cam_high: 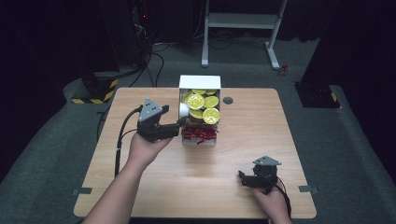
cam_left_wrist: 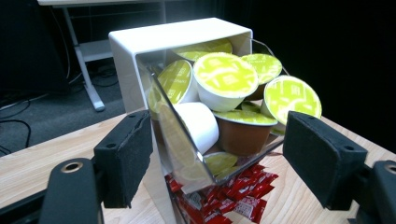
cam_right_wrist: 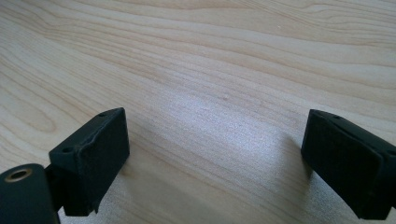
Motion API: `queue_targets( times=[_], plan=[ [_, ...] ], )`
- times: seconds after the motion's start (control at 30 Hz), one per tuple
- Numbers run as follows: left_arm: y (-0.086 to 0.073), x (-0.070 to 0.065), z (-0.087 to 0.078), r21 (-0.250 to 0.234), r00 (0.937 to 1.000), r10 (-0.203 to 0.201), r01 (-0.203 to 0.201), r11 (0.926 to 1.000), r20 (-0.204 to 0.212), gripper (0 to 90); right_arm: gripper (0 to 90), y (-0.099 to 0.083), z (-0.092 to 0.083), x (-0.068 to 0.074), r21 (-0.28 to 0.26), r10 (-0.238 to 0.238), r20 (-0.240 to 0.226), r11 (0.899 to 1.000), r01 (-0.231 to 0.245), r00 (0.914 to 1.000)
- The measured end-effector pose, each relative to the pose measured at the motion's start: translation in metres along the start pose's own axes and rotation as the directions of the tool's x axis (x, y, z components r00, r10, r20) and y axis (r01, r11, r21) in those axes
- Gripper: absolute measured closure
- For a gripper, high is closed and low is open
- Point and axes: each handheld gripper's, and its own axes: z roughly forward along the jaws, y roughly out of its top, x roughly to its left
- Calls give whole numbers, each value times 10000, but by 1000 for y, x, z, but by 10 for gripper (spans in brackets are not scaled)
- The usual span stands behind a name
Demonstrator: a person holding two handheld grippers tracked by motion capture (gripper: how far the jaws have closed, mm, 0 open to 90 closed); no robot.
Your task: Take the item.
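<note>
**Hand-held grippers spread wide, one at the capsule dispenser, one low on the tabletop**

Left hand-held gripper (cam_high: 181, 125) sat at about ten o'clock from the middle of the pale wooden tabletop (cam_high: 243, 140), its jaws spread wide and pointing toward three o'clock at the white box-shaped capsule dispenser (cam_high: 200, 82). Seen from the left gripper view, the left hand-held gripper (cam_left_wrist: 224, 156) framed the dispenser's clear tilted front panel (cam_left_wrist: 177, 140) between its black foam pads (cam_left_wrist: 125, 156), which stood apart from it on either side. Round coffee capsules with yellow-green foil lids (cam_left_wrist: 225, 74) were heaped in the upper compartment, one white capsule (cam_left_wrist: 198, 125) lying on its side against the panel. Red sachets (cam_left_wrist: 233, 198) filled the lower compartment.

Right hand-held gripper (cam_high: 243, 178) rested near five o'clock, well apart from the dispenser, jaws wide with bare wood between them.
</note>
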Motion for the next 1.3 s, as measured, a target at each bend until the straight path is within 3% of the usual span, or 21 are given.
queue_targets(
  times=[0.3,0.77,1.3],
  plan=[
    [8,-3,11,81,9997,216,-214,9997,-139,240,76,2,2,0,-25,-143,-88,9999,143,9999],
    [15,-3,35,103,9997,208,-207,9997,-101,210,77,1,2,0,-16,-129,-77,9999,129,9999],
    [29,-12,42,73,9982,516,-514,9986,-308,200,77,0,1,0,-37,-205,-76,9998,204,9998]
  ],
)
